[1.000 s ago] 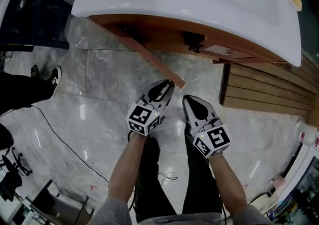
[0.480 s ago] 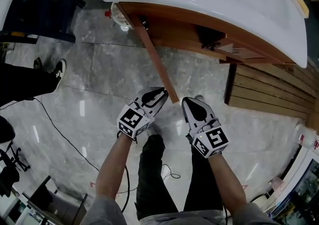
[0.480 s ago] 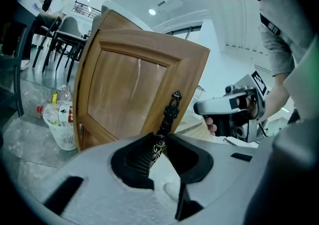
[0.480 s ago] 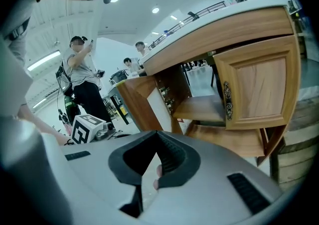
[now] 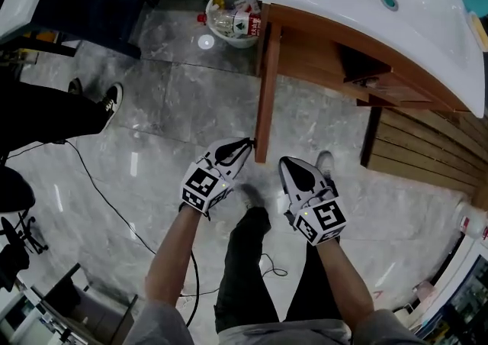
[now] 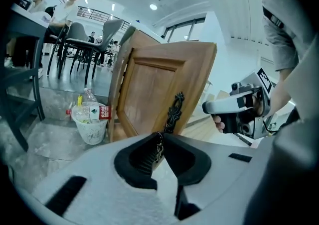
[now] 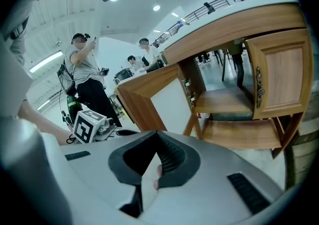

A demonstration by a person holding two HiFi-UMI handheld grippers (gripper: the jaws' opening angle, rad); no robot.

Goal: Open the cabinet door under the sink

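Note:
The wooden cabinet door [image 5: 263, 91] under the white sink [image 5: 343, 0] stands swung wide open, edge-on in the head view. My left gripper [image 5: 250, 142] is at the door's free edge. In the left gripper view the door [image 6: 159, 89] faces me, and the lower end of its ornate black handle [image 6: 174, 112] sits between the closing jaws of the left gripper [image 6: 159, 137]. My right gripper [image 5: 284, 160] hangs just right of the door, shut and holding nothing. The right gripper view has the right gripper [image 7: 157, 134] facing the open cabinet shelf [image 7: 224, 99].
A white bin [image 5: 232, 19] with bottles stands on the floor behind the door's hinge side. The second cabinet door [image 7: 276, 74] stays closed at the right. Wooden slats [image 5: 427, 153] lie to the right, a black cable [image 5: 91, 183] crosses the floor, and a bystander's shoe [image 5: 110, 99] is left.
The door has swung from partly open to wide open, with my left gripper staying at its free edge. Both grippers drew back from the cabinet, and the bin has come into view.

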